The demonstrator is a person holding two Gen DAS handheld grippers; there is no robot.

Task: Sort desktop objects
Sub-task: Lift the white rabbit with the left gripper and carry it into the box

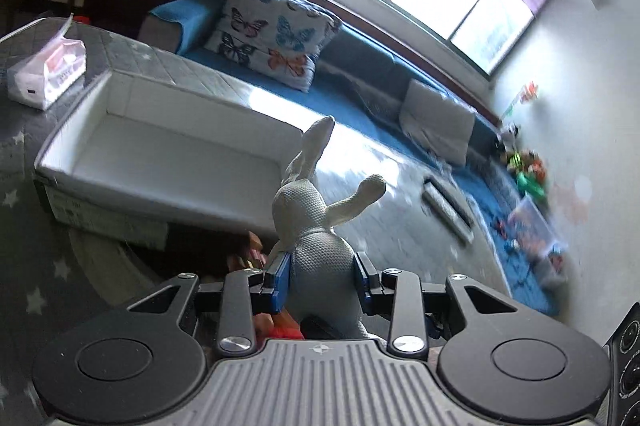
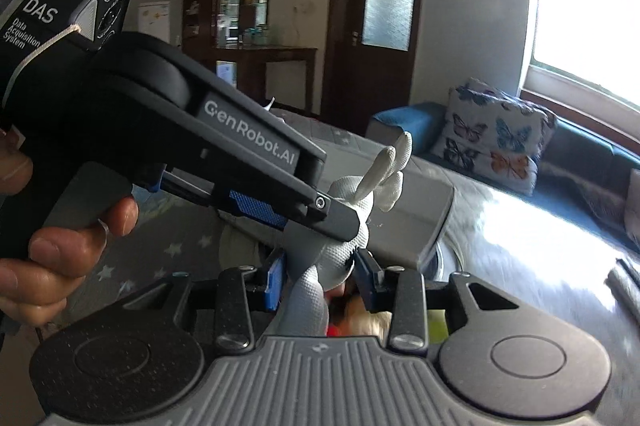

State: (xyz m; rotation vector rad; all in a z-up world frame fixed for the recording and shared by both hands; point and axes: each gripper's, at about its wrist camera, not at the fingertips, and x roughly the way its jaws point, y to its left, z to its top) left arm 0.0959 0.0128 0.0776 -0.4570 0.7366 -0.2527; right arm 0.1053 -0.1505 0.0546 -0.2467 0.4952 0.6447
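Note:
A white plush rabbit (image 1: 304, 202) hangs upright between the blue pads of my left gripper (image 1: 322, 266), which is shut on its body, ears pointing up. In the right wrist view my right gripper (image 2: 320, 278) is shut on the same rabbit (image 2: 384, 182), low on its body and a leg. One of the left gripper's fingers (image 2: 332, 214) crosses that view from the upper left, with a person's hand (image 2: 60, 246) on its handle. An open white box (image 1: 168, 98) sits on the table to the rabbit's left.
A tissue pack (image 1: 48, 70) lies beyond the box on the grey star-patterned cloth (image 1: 24, 226). Small colourful items (image 1: 256, 254) show under the left gripper. Behind are a blue sofa (image 1: 360, 94) with a butterfly cushion (image 1: 272, 34) and scattered toys (image 1: 528, 178).

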